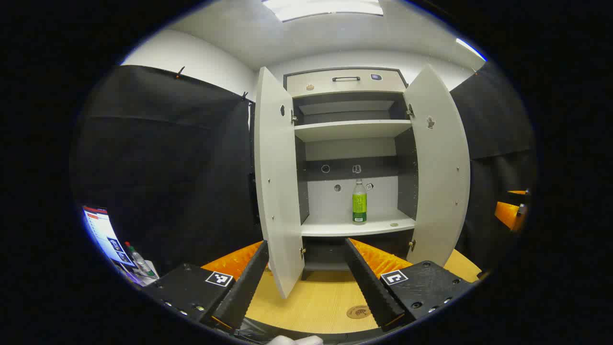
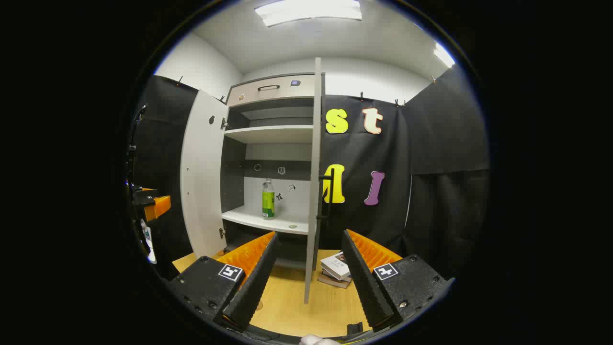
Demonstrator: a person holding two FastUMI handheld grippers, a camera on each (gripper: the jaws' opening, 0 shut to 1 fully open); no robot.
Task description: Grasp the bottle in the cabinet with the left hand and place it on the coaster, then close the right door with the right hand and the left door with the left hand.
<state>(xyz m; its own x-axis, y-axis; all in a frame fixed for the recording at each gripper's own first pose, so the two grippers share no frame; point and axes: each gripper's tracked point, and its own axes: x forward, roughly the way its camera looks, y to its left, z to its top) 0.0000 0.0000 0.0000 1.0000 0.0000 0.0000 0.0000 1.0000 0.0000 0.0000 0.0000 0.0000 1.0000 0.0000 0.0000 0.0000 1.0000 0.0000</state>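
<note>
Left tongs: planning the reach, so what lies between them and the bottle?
Nothing: in the left gripper view, open air between both open doors separates the left tongs from the bottle.

A green-labelled bottle point(image 1: 359, 202) stands upright on the cabinet's lower shelf point(image 1: 354, 226), beyond the fingers; both doors open, coaster point(image 1: 358, 312) lies between them.

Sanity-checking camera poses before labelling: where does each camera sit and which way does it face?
Left gripper view: rides the left gripper, squarely facing the open cabinet; own open fingers below, coaster between them.
Right gripper view: rides the right gripper, facing the right door edge-on; own open fingers below, books on the table.
Shared: cabinet, bottle on its shelf.
</note>
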